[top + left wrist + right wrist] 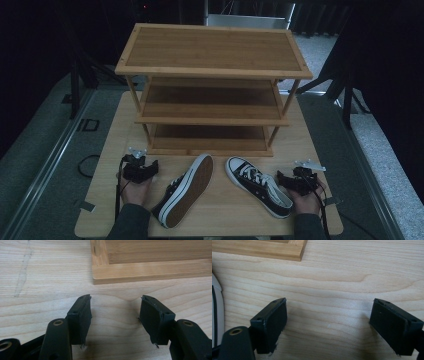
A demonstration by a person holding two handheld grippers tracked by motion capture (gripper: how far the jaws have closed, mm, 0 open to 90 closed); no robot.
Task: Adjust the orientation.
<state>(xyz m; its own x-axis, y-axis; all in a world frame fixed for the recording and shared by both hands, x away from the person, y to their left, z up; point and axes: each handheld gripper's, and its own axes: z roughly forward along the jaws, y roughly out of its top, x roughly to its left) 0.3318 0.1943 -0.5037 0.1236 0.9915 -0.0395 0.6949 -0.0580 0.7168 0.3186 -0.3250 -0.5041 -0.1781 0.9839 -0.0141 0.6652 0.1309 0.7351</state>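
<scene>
Two black canvas sneakers with white soles lie on the wooden table (115,145) in front of a three-tier bamboo shoe rack (212,50). The left sneaker (185,192) lies tipped on its side, sole facing left. The right sneaker (257,185) stands upright, toe toward the rack. My left gripper (142,169) rests on the table left of the tipped sneaker, open, with bare wood between its jaws (115,312). My right gripper (295,179) rests right of the upright sneaker, open and holding nothing (329,315). The white toe of a sneaker (216,312) shows at the left edge of the right gripper view.
The rack's bottom frame (150,270) lies just ahead of the left gripper; its corner (287,252) is ahead and left of the right gripper. The table edges drop to grey floor (45,150) on both sides. Dark stands surround the back.
</scene>
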